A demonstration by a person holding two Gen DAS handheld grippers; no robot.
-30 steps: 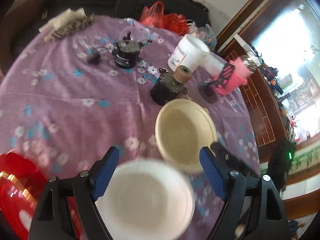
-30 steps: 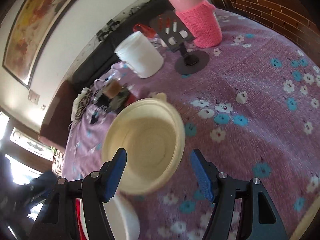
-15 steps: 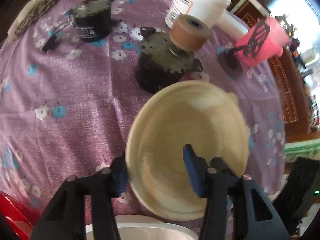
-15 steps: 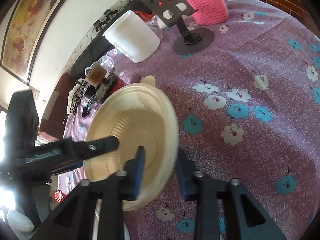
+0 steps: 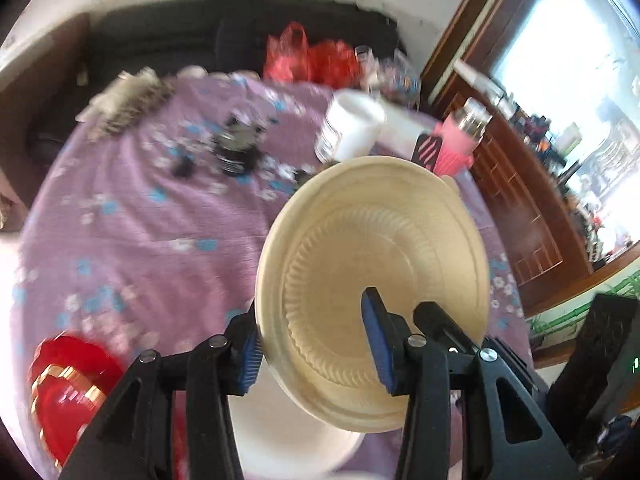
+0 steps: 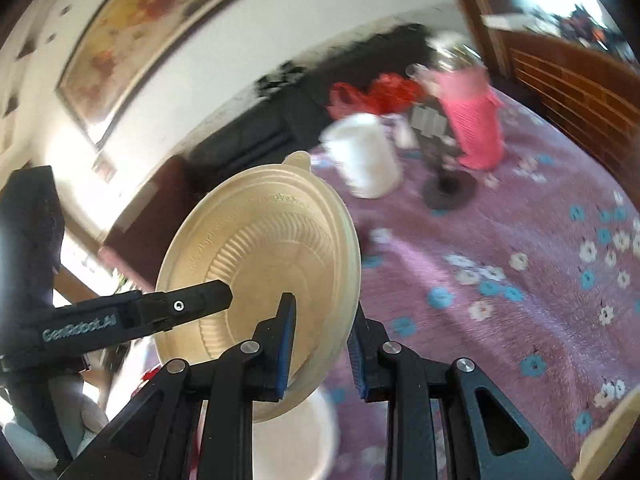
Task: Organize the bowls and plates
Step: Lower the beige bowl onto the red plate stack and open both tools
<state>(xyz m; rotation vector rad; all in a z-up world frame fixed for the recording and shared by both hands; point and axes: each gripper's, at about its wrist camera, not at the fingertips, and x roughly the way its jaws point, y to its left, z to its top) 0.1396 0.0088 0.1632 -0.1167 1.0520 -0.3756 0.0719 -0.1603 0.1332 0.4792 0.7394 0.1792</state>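
Two grippers are clamped on one cream bowl (image 5: 376, 280), and that shared hold is what my next move turns on. In the left wrist view the left gripper (image 5: 316, 350) has one pad outside the bowl's lower-left rim and the other inside its well; the jaws are closing on that wall. In the right wrist view the right gripper (image 6: 320, 354) pinches the lower-right rim the same way, one pad inside and one outside. There the left gripper's finger reaches in from the left edge of the frame to the bowl's opposite side.

The bowl is clear of the tablecloth (image 5: 140, 232) and tipped, its open face turned toward both cameras, filling the centre of each frame. Directly below it, at the bottom centre of the left view, sits a white bowl (image 5: 280, 436), which I judge to be the likely stacking target. It lies nearer the left gripper. A red plate (image 5: 72, 392) lies at the lower left.

The white bowl is mostly covered by the fingers and the cream bowl, so I cannot read its full rim. Both views are smeared by motion blur; the far clutter is hard to identify. I cannot tell whether the cream bowl is a single piece or several nested.
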